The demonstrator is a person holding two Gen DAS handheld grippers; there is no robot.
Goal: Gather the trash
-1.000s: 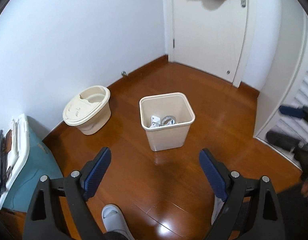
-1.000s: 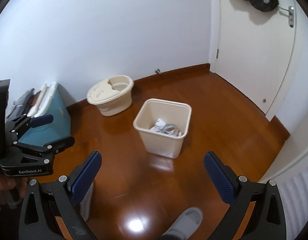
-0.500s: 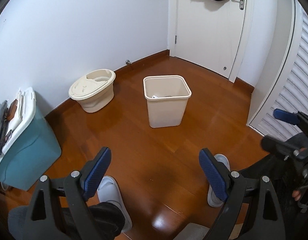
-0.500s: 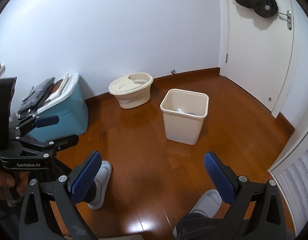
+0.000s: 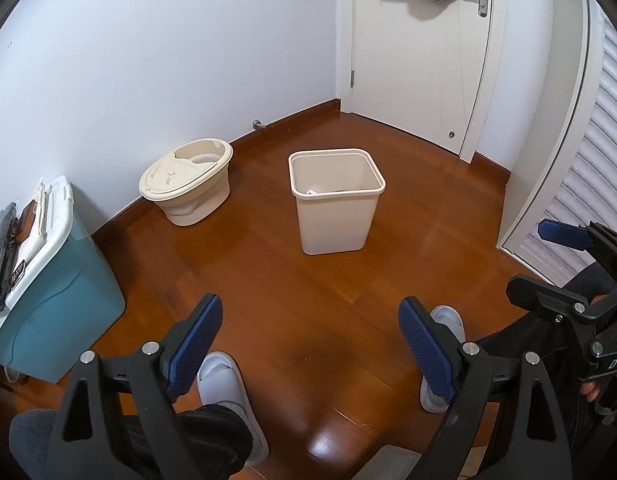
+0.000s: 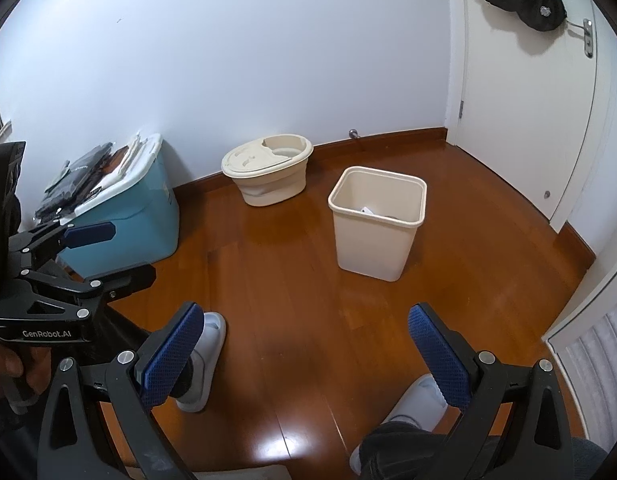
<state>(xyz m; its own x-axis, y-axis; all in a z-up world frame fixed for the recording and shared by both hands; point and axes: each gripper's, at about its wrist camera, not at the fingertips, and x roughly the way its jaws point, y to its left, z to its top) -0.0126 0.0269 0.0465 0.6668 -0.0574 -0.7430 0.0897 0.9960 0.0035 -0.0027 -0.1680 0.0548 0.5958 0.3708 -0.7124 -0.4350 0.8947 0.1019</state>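
Both the left gripper and right gripper stood wide apart and empty above the floor. The bin stood upright well ahead, holding what looked like paper scraps.

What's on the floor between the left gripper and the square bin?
Nothing: bare wood floor runs from the left gripper to the square bin. The left wrist view shows it; slippers sit only beside the fingers.
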